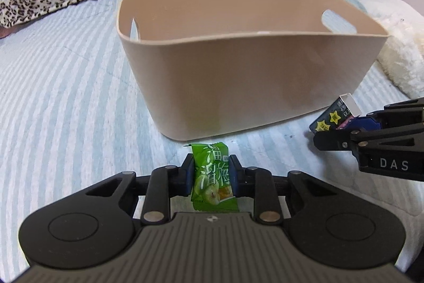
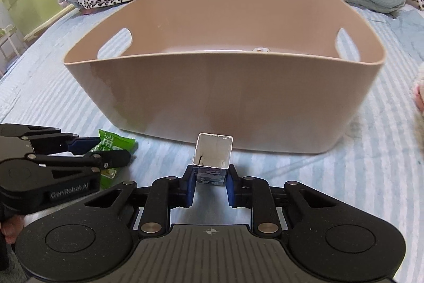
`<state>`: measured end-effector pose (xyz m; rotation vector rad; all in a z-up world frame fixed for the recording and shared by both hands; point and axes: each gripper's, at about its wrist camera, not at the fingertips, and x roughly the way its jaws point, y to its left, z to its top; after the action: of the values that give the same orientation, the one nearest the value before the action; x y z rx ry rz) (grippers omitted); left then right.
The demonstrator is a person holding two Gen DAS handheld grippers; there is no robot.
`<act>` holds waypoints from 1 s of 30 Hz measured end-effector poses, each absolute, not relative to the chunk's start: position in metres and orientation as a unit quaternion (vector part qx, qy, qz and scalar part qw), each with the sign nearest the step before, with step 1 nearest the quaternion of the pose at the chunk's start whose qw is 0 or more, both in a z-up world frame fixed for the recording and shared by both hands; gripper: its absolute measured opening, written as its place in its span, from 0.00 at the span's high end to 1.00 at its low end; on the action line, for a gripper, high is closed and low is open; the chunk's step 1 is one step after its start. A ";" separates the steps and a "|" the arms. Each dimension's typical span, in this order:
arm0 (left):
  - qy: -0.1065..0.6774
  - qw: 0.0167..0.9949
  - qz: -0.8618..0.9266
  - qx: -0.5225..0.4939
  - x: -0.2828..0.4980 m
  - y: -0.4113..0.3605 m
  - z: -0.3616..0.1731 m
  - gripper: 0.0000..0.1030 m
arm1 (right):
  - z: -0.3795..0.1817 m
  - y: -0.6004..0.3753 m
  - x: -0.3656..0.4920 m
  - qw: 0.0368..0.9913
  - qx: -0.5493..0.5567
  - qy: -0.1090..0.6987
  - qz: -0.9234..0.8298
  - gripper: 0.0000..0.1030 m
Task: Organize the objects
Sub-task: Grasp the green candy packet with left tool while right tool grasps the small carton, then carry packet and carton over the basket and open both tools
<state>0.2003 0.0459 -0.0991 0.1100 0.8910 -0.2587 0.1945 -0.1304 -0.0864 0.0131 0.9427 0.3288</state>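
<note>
Both pickups look done: the left gripper [image 1: 211,171] pinches a green candy packet [image 1: 212,177] and the right gripper [image 2: 211,177] clamps a small carton [image 2: 212,158], both near the tan basket [image 2: 212,97], neither yet dropped inside.

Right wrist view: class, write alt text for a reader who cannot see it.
The right gripper clamps a small open-ended carton in front of a beige basket on a striped bed sheet. At left, the left gripper holds a green candy packet.
</note>
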 end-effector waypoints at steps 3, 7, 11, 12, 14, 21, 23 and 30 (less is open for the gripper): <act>0.417 0.898 -0.130 0.056 0.195 0.040 -0.090 0.73 | -0.077 -0.136 0.186 0.883 0.010 0.443 0.156 0.79; 0.395 0.907 -0.136 0.059 0.182 0.037 -0.072 0.73 | -0.061 -0.146 0.176 0.890 0.016 0.428 0.156 0.79; 0.367 0.917 -0.142 0.064 0.168 0.033 -0.050 0.73 | -0.041 -0.153 0.165 0.900 0.019 0.407 0.157 0.79; 0.361 0.919 -0.143 0.066 0.167 0.030 -0.045 0.73 | -0.037 -0.155 0.163 0.902 0.021 0.401 0.157 0.79; 0.350 0.923 -0.143 0.071 0.163 0.030 -0.035 0.73 | -0.027 -0.158 0.160 0.906 0.023 0.392 0.160 0.79; 0.317 0.935 -0.138 0.076 0.169 0.025 -0.004 0.73 | 0.007 -0.168 0.163 0.923 0.026 0.350 0.158 0.79; 0.308 0.939 -0.135 0.074 0.174 0.023 0.004 0.73 | 0.017 -0.170 0.169 0.929 0.025 0.336 0.157 0.79; 0.295 0.945 -0.125 0.071 0.200 0.016 0.019 0.73 | 0.036 -0.174 0.194 0.939 0.022 0.309 0.148 0.79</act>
<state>0.2004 0.0160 0.0188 0.1442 0.6011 -0.2537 0.1944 -0.1742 0.0359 0.0453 0.6312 0.3014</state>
